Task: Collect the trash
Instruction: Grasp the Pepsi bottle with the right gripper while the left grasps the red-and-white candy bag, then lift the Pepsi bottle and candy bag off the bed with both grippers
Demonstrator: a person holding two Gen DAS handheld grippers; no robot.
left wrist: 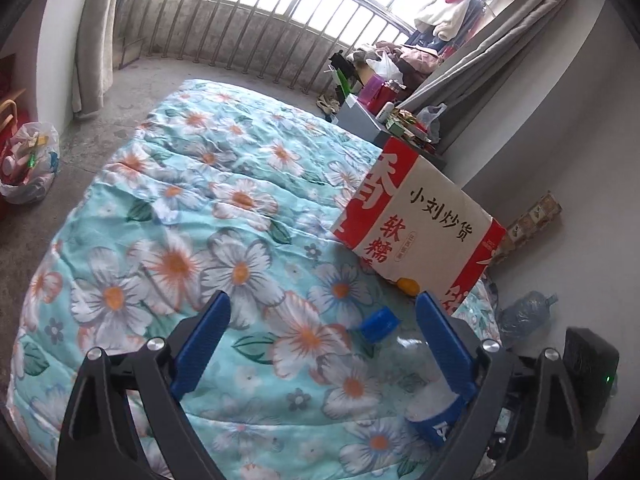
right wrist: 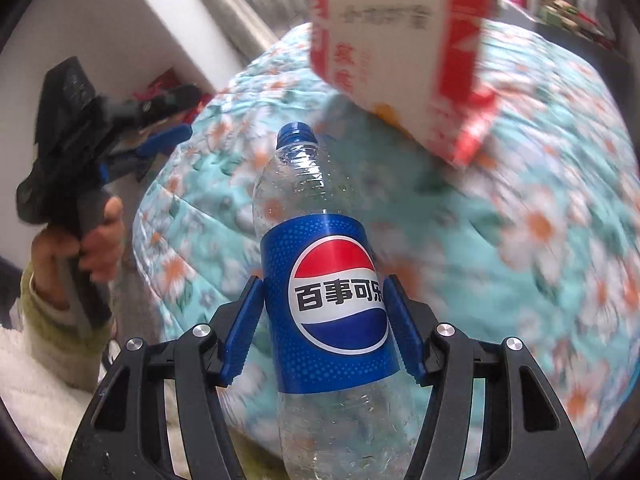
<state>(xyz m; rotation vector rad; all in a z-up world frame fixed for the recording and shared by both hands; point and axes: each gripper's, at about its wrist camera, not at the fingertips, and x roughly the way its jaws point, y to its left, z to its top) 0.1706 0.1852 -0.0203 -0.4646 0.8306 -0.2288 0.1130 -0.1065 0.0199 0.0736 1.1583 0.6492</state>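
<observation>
A clear plastic Pepsi bottle with a blue label and a blue screw neck stands between my right gripper's blue pads. Both pads press on the label, so the gripper is shut on it. The left wrist view shows the same bottle low on the right. Its blue top sits between my left gripper's wide-open fingers, and its body runs behind the right finger. Nothing is gripped there. A hand holds the left gripper at the left of the right wrist view.
A floral quilt covers the bed. On it a red-and-white paper bag stands, with an orange item at its foot. On the floor are a filled plastic trash bag and a large water jug. A cluttered nightstand stands beyond.
</observation>
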